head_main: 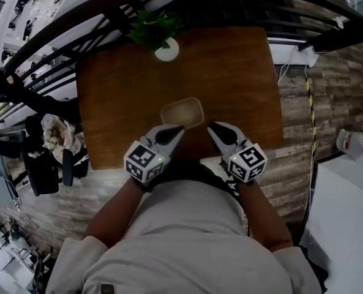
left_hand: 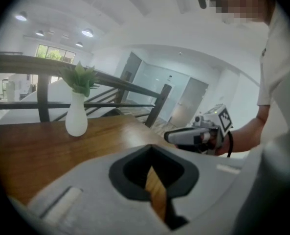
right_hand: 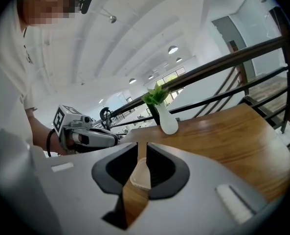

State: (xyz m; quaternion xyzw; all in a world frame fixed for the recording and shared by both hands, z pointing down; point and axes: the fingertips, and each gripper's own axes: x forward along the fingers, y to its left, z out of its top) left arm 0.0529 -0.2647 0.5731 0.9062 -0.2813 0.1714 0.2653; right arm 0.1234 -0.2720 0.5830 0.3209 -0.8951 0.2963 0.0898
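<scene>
Hovering low over the near edge of the wooden table (head_main: 120,84), both grippers angle inward toward a shallow pale container (head_main: 182,113); container lies flat, about mid-table, slightly to the near side, between the two gripper tips and a little beyond them. Left gripper (head_main: 179,129): tip just beside the container's near left corner, contact not discernible; in the left gripper view its jaws meet at the tips, only a thin wedge of table wood showing behind them, nothing held. Right gripper (head_main: 212,127): tip near the container's near right corner, apart from it; in the right gripper view jaws stand at a narrow slit, empty, the container's pale rim seen through the gap on the table beyond. White vase (head_main: 167,50) with green leaves upright at the table's far edge, well apart from the container; dark railing (head_main: 77,35) runs behind the table.
</scene>
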